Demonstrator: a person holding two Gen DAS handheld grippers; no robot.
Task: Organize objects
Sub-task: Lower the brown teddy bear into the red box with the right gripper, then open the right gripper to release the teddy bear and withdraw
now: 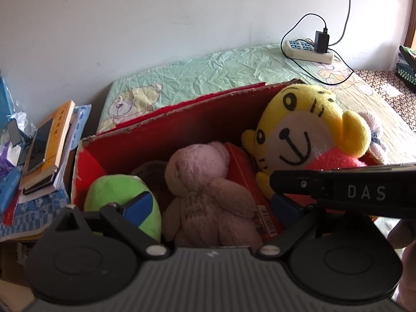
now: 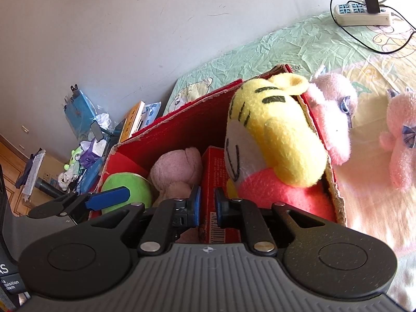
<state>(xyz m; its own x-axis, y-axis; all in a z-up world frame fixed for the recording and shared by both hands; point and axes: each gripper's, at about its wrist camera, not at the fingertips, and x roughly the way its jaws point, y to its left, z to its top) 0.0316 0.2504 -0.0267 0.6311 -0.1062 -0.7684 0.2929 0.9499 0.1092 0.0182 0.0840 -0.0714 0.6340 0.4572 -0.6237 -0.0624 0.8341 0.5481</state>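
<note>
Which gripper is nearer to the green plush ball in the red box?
Left. The left gripper has one blue finger right over the green plush ball; the right gripper sits farther right, by the red carton.

A: Red cardboard box (image 1: 182, 119), frame centre, open: pink plush bunny (image 1: 205, 189) slumped mid, green plush (image 1: 122, 195) lower left.

B: Yellow tiger plush (image 1: 309, 132) leans upper right; red carton (image 2: 215, 182) upright between.

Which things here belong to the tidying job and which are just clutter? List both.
Job: red cardboard box; yellow tiger plush; pink bunny plush; green plush; small red carton; two pink plush toys outside the box.

Clutter: power strip; book stack; phone.
</note>
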